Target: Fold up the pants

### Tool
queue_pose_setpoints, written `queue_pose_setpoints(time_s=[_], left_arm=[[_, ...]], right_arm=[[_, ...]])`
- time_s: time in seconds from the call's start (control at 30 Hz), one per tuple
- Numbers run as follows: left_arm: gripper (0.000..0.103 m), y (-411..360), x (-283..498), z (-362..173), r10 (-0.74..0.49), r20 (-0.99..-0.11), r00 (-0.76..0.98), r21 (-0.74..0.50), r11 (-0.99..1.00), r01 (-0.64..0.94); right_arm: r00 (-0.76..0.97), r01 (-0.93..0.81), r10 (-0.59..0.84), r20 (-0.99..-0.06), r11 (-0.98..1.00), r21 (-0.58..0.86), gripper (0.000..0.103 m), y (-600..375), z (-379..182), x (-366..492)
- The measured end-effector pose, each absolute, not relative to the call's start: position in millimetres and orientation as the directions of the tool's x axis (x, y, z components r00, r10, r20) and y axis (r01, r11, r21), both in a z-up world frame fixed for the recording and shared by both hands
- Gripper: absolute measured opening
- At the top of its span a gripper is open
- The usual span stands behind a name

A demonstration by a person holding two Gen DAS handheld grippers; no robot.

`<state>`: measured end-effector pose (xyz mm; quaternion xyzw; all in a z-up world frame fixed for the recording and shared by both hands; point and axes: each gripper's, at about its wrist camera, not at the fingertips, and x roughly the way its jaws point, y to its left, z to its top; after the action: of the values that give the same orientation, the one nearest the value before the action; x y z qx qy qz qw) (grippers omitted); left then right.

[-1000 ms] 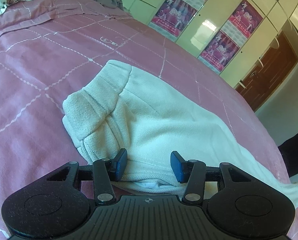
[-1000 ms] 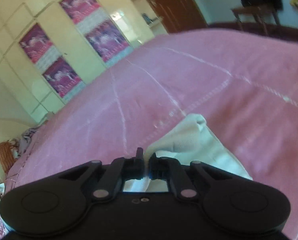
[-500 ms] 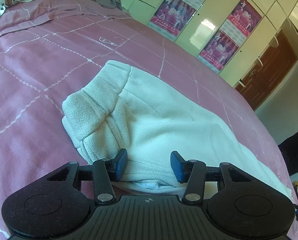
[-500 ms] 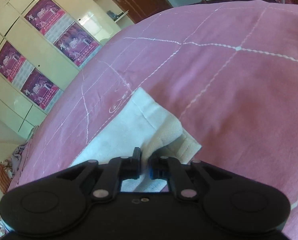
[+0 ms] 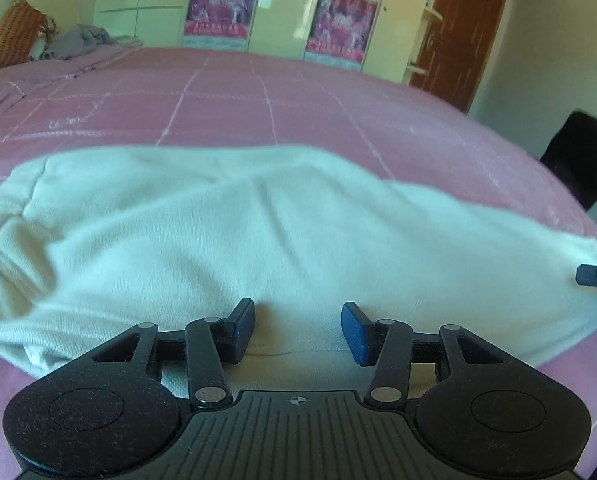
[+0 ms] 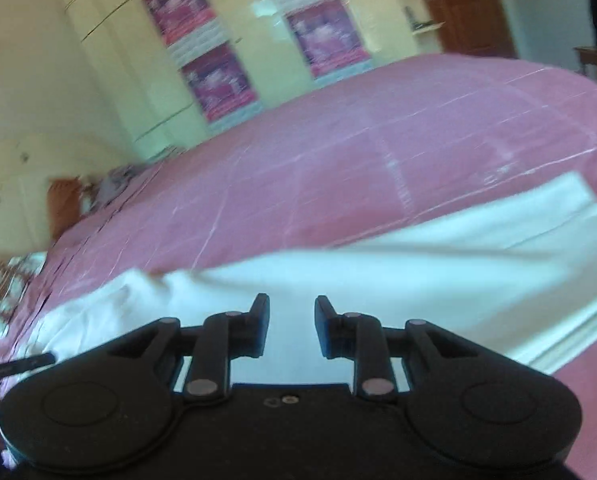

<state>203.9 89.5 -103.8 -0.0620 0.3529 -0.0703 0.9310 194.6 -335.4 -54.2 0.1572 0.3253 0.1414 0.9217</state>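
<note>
Across the pink bedspread (image 5: pixel 318 100), near its front edge, the white pants (image 5: pixel 258 232) are laid lengthwise, crosswise to both grippers, the left gripper (image 5: pixel 297 330) held part-open and empty over the middle while the right gripper (image 6: pixel 290 330), opening, grips nothing.

a bed (image 5: pixel 298 92) under a pink cover with a thin white grid fills both views. white pants (image 5: pixel 258 232) lie lengthwise across it, lower centre. crumpled grey clothes (image 5: pixel 78 42) sit upper left.
</note>
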Motion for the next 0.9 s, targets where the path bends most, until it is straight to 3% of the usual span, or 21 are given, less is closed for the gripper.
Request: queue_pose_setpoints(time_s=[0.03, 0.07, 0.13, 0.17, 0.2, 0.23, 0.33, 0.47, 0.67, 0.9], left_arm=[[0.048, 85.9, 196.2, -105.8, -0.166, -0.645, 0.746, -0.139, 0.985, 0.099], [0.048, 83.6, 189.2, -103.7, -0.171, -0.648, 0.743, -0.129, 0.985, 0.114], [0.048, 88.8, 176.5, -91.5, -0.186, -0.637, 0.748, -0.137, 0.982, 0.127], [0.048, 94.7, 169.7, -85.0, -0.194, -0.615, 0.764, -0.165, 0.98, 0.115], [0.048, 102.9, 162.0, -78.7, -0.197, -0.585, 0.787, -0.209, 0.974, 0.089], [0.048, 109.7, 156.1, -74.5, -0.187, -0.564, 0.804, -0.242, 0.969, 0.056], [0.048, 132.5, 144.9, -70.4, -0.177, -0.525, 0.832, -0.355, 0.935, -0.025], [0.048, 150.7, 137.9, -69.8, -0.164, -0.517, 0.84, -0.431, 0.898, -0.089], [0.048, 175.5, 148.8, -97.5, -0.275, -0.484, 0.831, -0.692, 0.701, -0.172], [0.048, 176.7, 164.7, -110.7, -0.297, -0.528, 0.796, -0.753, 0.598, -0.276]], right_arm=[[0.699, -0.154, 0.36, -0.618, 0.919, 0.362, 0.022, -319.2, -65.4, 197.3], [0.651, -0.096, 0.311, -0.692, 0.938, 0.332, 0.014, -311.4, -77.7, 201.3], [0.669, -0.04, 0.306, -0.677, 0.925, 0.378, 0.008, -320.6, -85.3, 191.7], [0.669, -0.027, 0.312, -0.675, 0.917, 0.397, 0.01, -323.7, -82.9, 189.5], [0.673, -0.02, 0.31, -0.671, 0.915, 0.403, 0.023, -324.2, -76.8, 185.9], [0.691, -0.035, 0.32, -0.648, 0.91, 0.413, 0.028, -322.3, -68.4, 178.8], [0.715, -0.108, 0.394, -0.577, 0.878, 0.466, 0.028, -313.6, -53.0, 169.8], [0.764, -0.077, 0.324, -0.558, 0.904, 0.42, 0.032, -315.2, -49.3, 164.7], [0.811, 0.024, 0.231, -0.537, 0.905, 0.425, 0.036, -359.9, -43.6, 156.5], [0.823, 0.081, 0.173, -0.541, 0.907, 0.414, 0.043, -381.5, -54.0, 141.4]])
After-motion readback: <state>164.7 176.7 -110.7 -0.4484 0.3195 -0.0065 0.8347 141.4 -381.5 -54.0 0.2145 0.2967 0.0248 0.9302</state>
